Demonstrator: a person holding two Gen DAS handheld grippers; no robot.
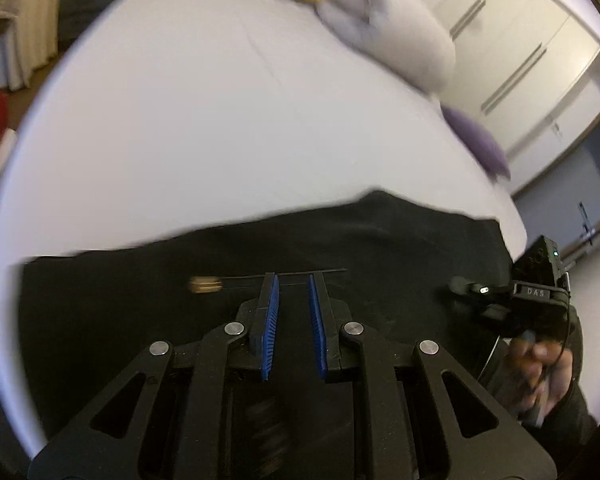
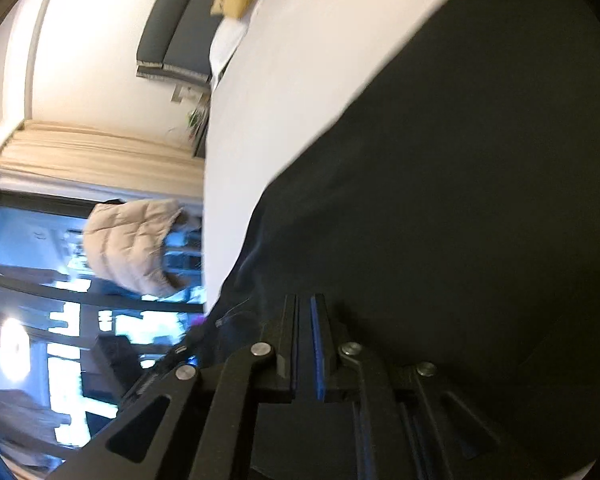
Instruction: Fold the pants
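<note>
White bedsheet [image 1: 204,128] fills most of your view, with a grey pillow [image 1: 396,28] at about one o'clock. Your black fabric pants [image 1: 340,248] lie spread flat across the near edge of the bed, laid out so an edge can be picked up for the fold. Your left claw [image 1: 293,292] hovers over them with a narrow gap between its blue pads, nothing pinched. Your right claw [image 2: 304,312], tipped on its side, is parted just a crack above the dark cloth, apparently empty.
</note>
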